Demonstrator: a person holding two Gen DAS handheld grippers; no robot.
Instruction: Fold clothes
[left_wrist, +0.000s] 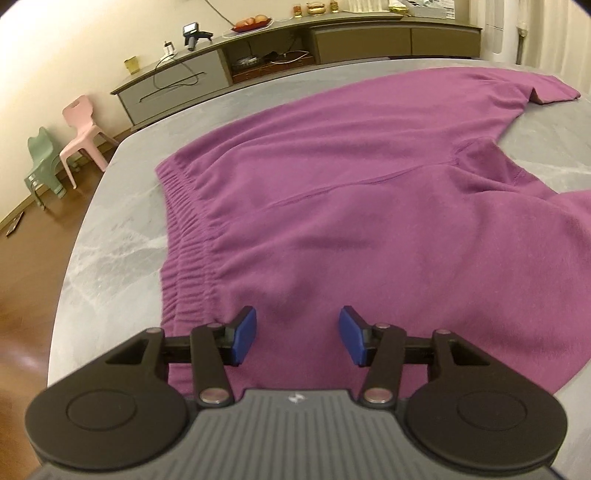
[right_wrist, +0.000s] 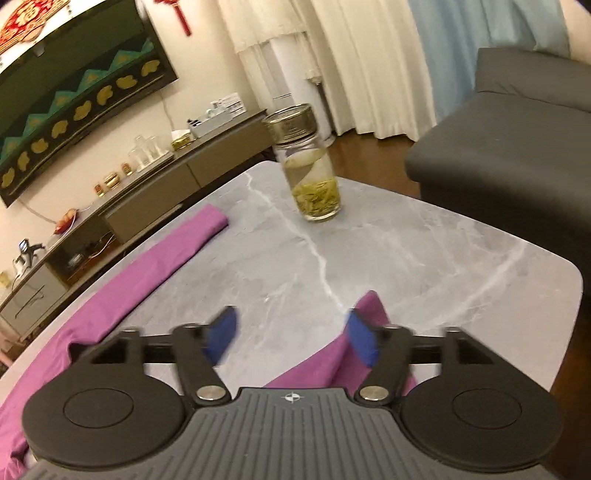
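A pair of purple trousers (left_wrist: 369, 206) lies spread flat on the grey marble table (left_wrist: 110, 236), elastic waistband to the left, legs running away to the right. My left gripper (left_wrist: 297, 334) is open and hovers just above the cloth near the waistband's near end. In the right wrist view the far leg (right_wrist: 155, 258) stretches toward its hem and the near leg's end (right_wrist: 328, 358) lies bunched under my right gripper (right_wrist: 291, 338). That gripper is open, with its right finger over the cloth and bare table between its blue pads.
A glass jar (right_wrist: 310, 170) with yellow-green contents stands on the table (right_wrist: 406, 251) beyond the right gripper. A long grey sideboard (left_wrist: 295, 48) runs along the wall. A pink chair (left_wrist: 83, 129) and a green chair (left_wrist: 42, 162) stand left. A dark sofa (right_wrist: 517, 147) is right.
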